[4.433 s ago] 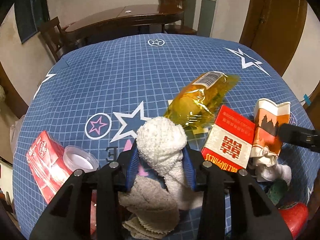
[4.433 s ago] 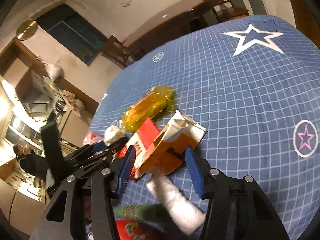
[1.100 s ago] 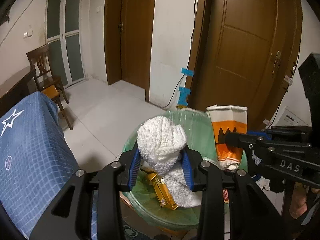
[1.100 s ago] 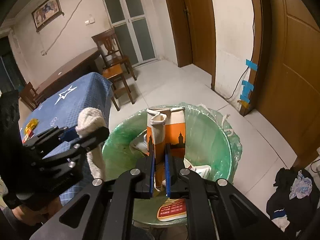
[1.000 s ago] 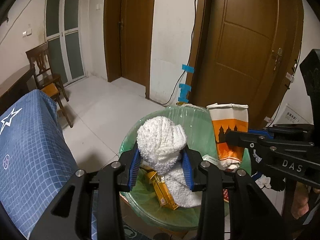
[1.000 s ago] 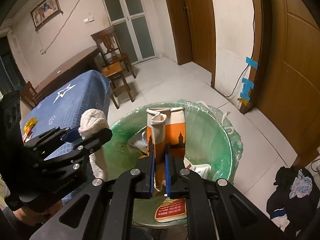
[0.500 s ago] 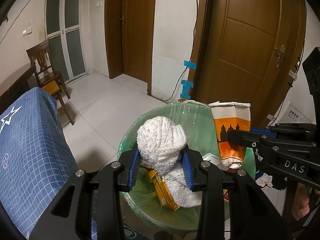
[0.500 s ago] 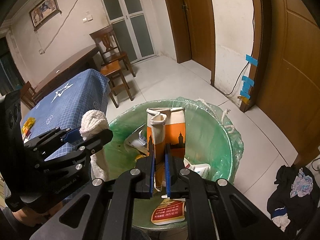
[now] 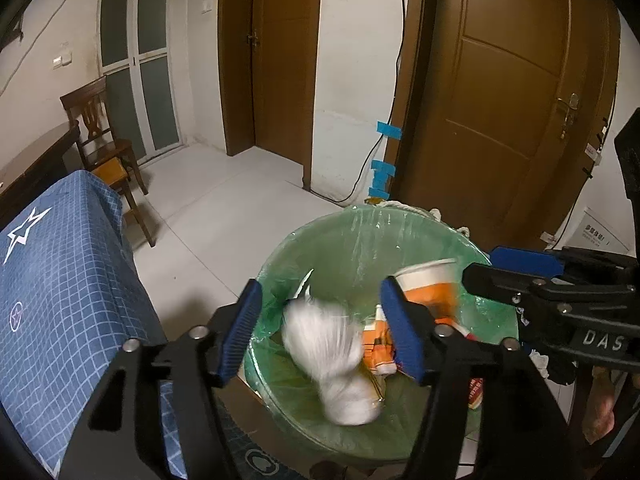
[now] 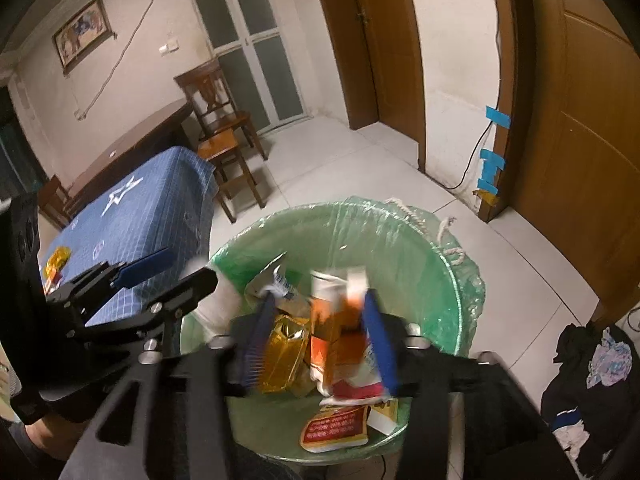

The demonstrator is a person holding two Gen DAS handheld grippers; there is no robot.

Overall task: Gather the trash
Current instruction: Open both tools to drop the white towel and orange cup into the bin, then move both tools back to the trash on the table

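A bin with a green liner stands on the floor below both grippers. My left gripper hangs over it with its jaws opening. A white towel, blurred, is dropping free between the blue pads into the bin. My right gripper is also over the bin, jaws opening. The orange-and-white carton, blurred, is slipping down between its pads. In the left wrist view the carton tips beside the right gripper. A gold packet and a red packet lie inside.
The table with the blue star cloth stands left of the bin, a wooden chair behind it. A brown door and a wall with a cable are beyond. Dark clothes lie on the floor at right.
Both grippers have opened above the bin. The towel has left the left pads and the carton the right pads; both are falling into the bin.
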